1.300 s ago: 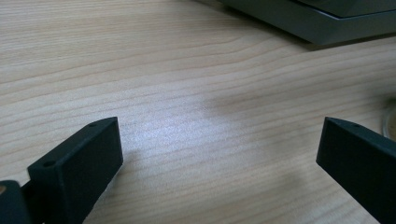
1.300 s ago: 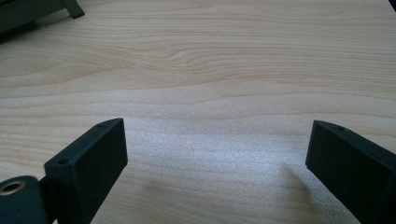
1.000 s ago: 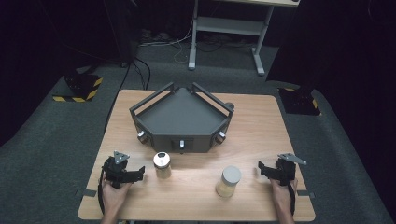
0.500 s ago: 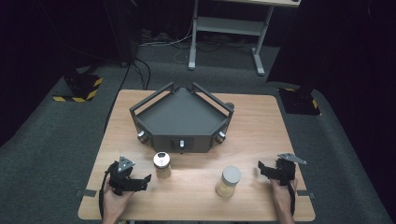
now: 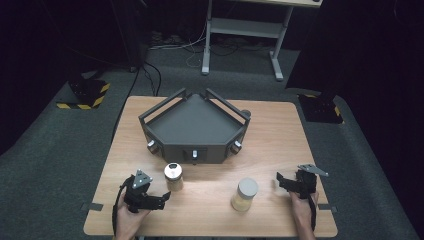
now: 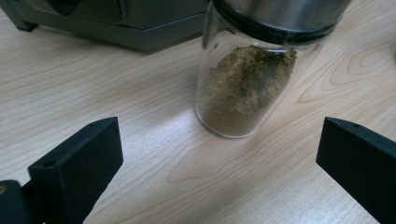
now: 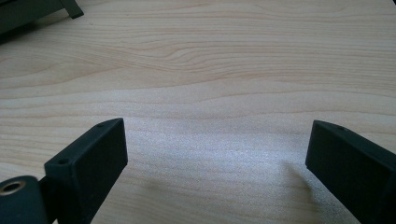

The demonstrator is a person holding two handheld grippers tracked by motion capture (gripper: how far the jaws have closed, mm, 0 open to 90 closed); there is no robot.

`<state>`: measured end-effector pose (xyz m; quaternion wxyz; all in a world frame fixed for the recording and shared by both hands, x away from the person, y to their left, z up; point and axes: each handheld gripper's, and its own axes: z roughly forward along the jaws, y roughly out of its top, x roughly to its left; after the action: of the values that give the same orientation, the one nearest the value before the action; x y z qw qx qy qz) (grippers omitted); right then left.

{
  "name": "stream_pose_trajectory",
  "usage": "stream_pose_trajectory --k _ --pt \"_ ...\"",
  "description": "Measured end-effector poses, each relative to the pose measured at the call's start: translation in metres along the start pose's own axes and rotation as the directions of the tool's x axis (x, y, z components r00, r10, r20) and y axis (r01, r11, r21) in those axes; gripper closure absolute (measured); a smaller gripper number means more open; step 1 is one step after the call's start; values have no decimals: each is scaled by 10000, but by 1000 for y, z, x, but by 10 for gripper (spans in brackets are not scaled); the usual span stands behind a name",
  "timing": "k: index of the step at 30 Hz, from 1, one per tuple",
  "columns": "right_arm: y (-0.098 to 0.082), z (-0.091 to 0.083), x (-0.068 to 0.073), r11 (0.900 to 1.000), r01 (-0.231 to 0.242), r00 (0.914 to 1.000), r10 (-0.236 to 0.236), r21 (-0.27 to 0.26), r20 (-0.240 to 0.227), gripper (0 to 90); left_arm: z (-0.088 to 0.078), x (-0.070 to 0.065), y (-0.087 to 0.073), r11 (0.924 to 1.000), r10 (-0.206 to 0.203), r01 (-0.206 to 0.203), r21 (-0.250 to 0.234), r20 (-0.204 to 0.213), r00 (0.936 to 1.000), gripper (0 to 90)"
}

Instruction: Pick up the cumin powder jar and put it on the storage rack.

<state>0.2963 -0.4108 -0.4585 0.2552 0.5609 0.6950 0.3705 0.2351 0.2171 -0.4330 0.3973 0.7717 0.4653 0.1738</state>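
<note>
Two small glass jars stand on the wooden table (image 5: 270,125). The left jar (image 5: 173,176) (image 6: 243,84) has a black-rimmed metal lid and holds brown-green powder. The right jar (image 5: 245,194) has a grey lid and holds pale yellow powder. My left gripper (image 5: 161,198) (image 6: 219,163) is open near the front edge, pointing right and up at the left jar, which stands just ahead of its jaws and untouched. My right gripper (image 5: 280,181) (image 7: 219,158) is open at the front right, right of the grey-lidded jar, over bare wood.
A dark grey angular tray device (image 5: 195,127) with knobs on its front stands in the table's middle, behind both jars. A metal stand (image 5: 240,30) and cables lie on the floor beyond. Black-and-yellow floor blocks (image 5: 85,95) flank the table.
My left gripper has swung to the right and moved toward the front, its jaws now pointing at the left jar. The right gripper and both jars have stayed put.
</note>
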Motion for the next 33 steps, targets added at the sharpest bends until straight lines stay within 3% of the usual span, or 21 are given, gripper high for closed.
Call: stream_pose_trajectory --k 11,22,23,26,27,28,32,33 --pt "0 0 1 10000 39 10000 -39 -12 20 49 6 -17 4 9994 340 -343 -89 -328 9989 8" --pt "-1 0 0 10000 19 10000 -19 -34 8 49 14 -25 13 9987 506 -508 -46 -322 9982 18" --pt "-1 0 0 10000 22 10000 -22 -35 10 49 30 -43 -10 9704 -1671 1607 -1803 -209 9857 20" --pt "-1 -1 0 10000 22 10000 -22 -51 10 49 32 -45 -6 9714 -1658 1587 -1769 -265 9858 23" --pt "-1 -1 0 10000 24 10000 -24 -58 11 49 18 -28 19 9988 495 -495 -5 -397 9980 25" --pt "-1 -1 0 10000 24 10000 -24 -58 11 49 34 -46 -3 9722 -1641 1560 -1746 -327 9859 25" --pt "-1 -1 0 10000 25 10000 -25 -76 16 49 37 -48 2 9727 -1646 1553 -1722 -409 9855 32" --pt "-1 -1 0 10000 26 10000 -26 -75 11 49 24 -32 26 9987 506 -504 62 -518 9974 35"
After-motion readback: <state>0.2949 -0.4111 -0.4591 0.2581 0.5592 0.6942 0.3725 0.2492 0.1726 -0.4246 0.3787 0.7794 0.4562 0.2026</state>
